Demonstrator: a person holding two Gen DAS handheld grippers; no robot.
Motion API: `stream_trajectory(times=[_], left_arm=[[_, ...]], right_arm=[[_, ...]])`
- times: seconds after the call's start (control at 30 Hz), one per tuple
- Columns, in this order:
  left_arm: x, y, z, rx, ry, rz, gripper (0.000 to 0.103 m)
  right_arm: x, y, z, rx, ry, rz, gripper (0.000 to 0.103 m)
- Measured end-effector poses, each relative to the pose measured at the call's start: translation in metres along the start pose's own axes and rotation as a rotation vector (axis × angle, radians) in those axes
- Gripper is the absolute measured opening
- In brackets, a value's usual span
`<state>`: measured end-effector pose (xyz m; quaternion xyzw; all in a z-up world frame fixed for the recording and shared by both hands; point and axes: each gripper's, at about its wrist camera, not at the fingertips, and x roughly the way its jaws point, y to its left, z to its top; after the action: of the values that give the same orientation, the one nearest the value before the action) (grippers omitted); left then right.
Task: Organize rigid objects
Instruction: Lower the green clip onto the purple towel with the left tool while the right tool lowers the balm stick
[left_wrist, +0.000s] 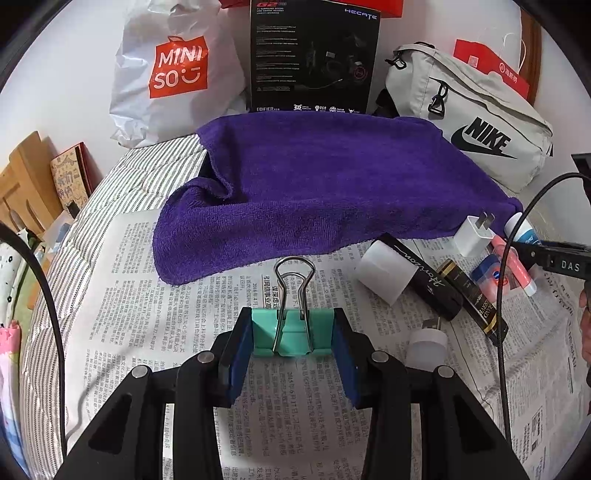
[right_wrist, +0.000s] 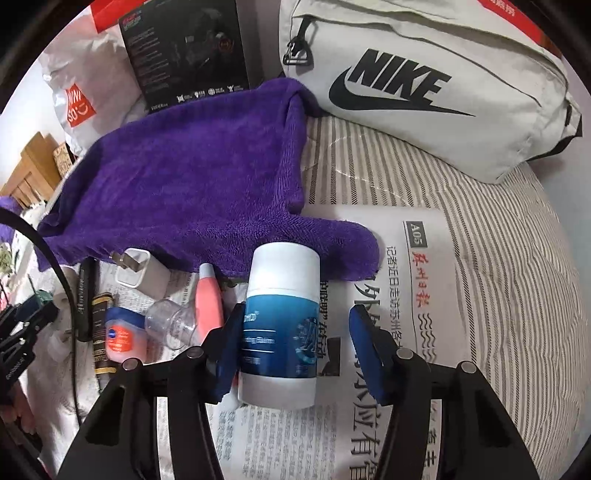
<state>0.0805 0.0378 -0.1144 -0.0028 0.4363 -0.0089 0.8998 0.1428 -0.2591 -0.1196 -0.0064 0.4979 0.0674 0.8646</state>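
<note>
**Clip pinched on the left, bottle between the right pads**

The green clip (left_wrist: 291, 332) sits squarely in the left gripper (left_wrist: 293, 345), both blue pads pressing its sides, wire handles standing up above the newspaper (left_wrist: 147, 314). A firm pinch, clip just over the print.

Over on the right, the bottle (right_wrist: 280, 317), white with a blue label, lies on the newspaper between the fingers of the right gripper (right_wrist: 295, 347). The left pad (right_wrist: 231, 343) touches its side; the right pad stands off with a clear gap of paper showing. So the jaws are spread, nothing squeezed.

Just left of the bottle, the clutter: a pink tube (right_wrist: 208, 299) lying beside it, a clear cap (right_wrist: 173, 323) touching the tube, a small jar (right_wrist: 123, 338) with a blue lid, and a dark tube (right_wrist: 99, 332) next to that. A white charger (right_wrist: 144, 271) rests at the edge of the towel (right_wrist: 184, 184), prongs out.

From the left wrist view the same heap shows at right: a white cap (left_wrist: 386, 273) on a black tube (left_wrist: 424, 277), the charger behind them, and a small white plug (left_wrist: 428, 343) near the right finger.

The purple towel is draped across the middle, its front edge on the newspaper. Behind it stand a black box (left_wrist: 314, 55), a Miniso bag (left_wrist: 173, 70) and a grey Nike bag (right_wrist: 424, 85), all on the striped sheet (right_wrist: 480, 221).
</note>
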Motion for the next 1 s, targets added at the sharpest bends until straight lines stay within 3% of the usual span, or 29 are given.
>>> stream_trajectory(times=[0.1, 0.63, 1.0], left_arm=[[0.0, 0.0, 0.001, 0.001, 0.004, -0.006, 0.039], [-0.023, 0.01, 0.004, -0.032, 0.007, -0.017, 0.039], [-0.062, 0.011, 0.024, -0.008, -0.045, 0.009, 0.039]], right_arm=[[-0.002, 0.001, 0.001, -0.011, -0.004, 0.013, 0.036], [-0.045, -0.01, -0.01, -0.005, -0.018, 0.062, 0.036], [-0.06, 0.015, -0.009, -0.038, -0.034, 0.119, 0.036]])
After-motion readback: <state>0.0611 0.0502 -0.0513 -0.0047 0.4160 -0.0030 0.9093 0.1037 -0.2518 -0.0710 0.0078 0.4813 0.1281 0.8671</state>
